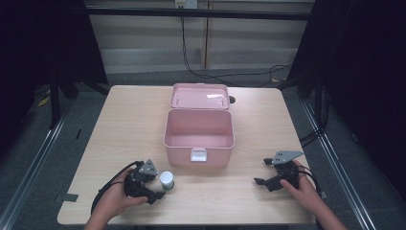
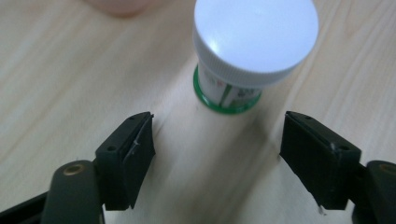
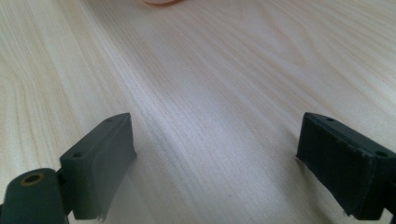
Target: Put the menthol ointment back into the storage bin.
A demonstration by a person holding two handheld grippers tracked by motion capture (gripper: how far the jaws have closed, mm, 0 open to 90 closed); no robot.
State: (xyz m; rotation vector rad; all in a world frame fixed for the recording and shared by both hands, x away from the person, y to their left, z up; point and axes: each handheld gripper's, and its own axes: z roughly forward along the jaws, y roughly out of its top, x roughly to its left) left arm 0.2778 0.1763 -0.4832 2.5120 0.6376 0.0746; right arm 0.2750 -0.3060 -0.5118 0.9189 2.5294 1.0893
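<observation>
**Left tongs open just short of the white-capped jar**

On the tabletop [image 1: 119, 124], the left tongs [image 1: 160, 194] stand open, nothing between them, with the small white-capped jar [image 1: 167, 180] upright just beyond their tips, near the front left corner of the open pink box [image 1: 199, 132]. Over at the right, the right tongs [image 1: 262, 171] gape wide above bare wood, well apart from the box.

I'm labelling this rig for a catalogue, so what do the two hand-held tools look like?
Both are black. The left tool and right tool each carry a grey three-cornered plate on top and trail a black cable. Up close, each has two blocky dark pads with small screw holes and a brass-coloured rivet at the pivot. No sleeves show.
</observation>
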